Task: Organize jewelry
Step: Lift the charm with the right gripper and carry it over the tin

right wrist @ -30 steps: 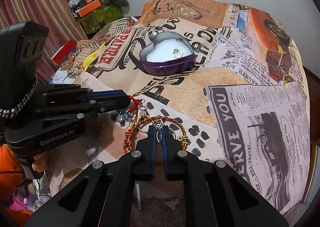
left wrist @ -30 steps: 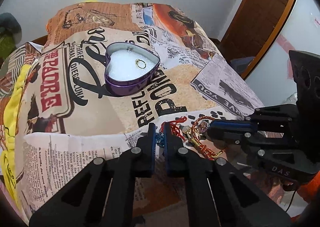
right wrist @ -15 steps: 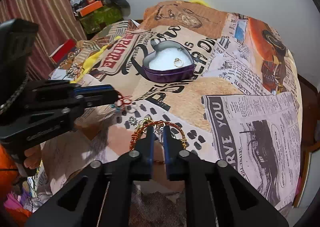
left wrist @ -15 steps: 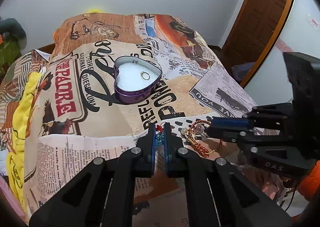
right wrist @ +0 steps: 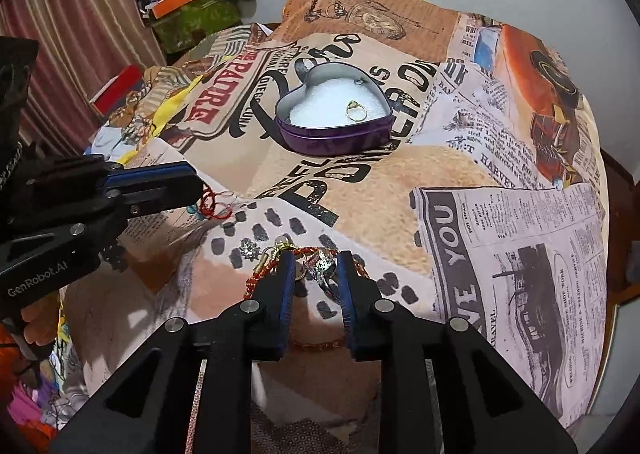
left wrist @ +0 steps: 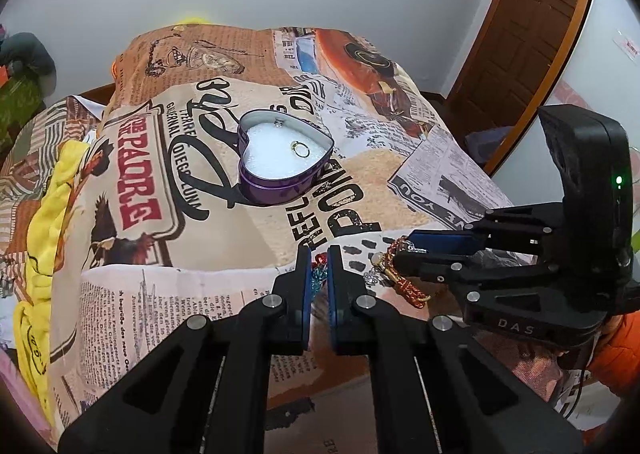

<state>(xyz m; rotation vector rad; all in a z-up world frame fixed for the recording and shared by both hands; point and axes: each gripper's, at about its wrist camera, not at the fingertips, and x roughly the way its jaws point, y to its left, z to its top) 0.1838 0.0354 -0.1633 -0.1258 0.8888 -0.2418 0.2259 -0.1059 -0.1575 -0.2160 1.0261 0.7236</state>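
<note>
Heart tin (right wrist: 334,141): purple wall, white foam inside, lid off, sits mid-bed on the newsprint-pattern bedspread (right wrist: 500,246). Gold ring (right wrist: 356,112) lies flat on the foam; a smaller silver piece (right wrist: 359,82) sits near the tin's far rim.

Loose jewelry lies at the near edge of the bed, well apart from the tin: red-gold braided bracelet (right wrist: 262,274), small silver flower stud (right wrist: 249,247), silver charm (right wrist: 320,266).

Left gripper (left wrist: 319,254): clenched on a red thread piece with teal beads (left wrist: 319,268), which shows in the narrow gap between its fingertips. It points down toward the bedspread.

Right gripper (right wrist: 316,266): jaws have just been opening; now slightly apart, released, astride the silver charm and the bracelet loop, pads not pressing on either. It tilts steeply down over the jewelry, just beside the left gripper.
</note>
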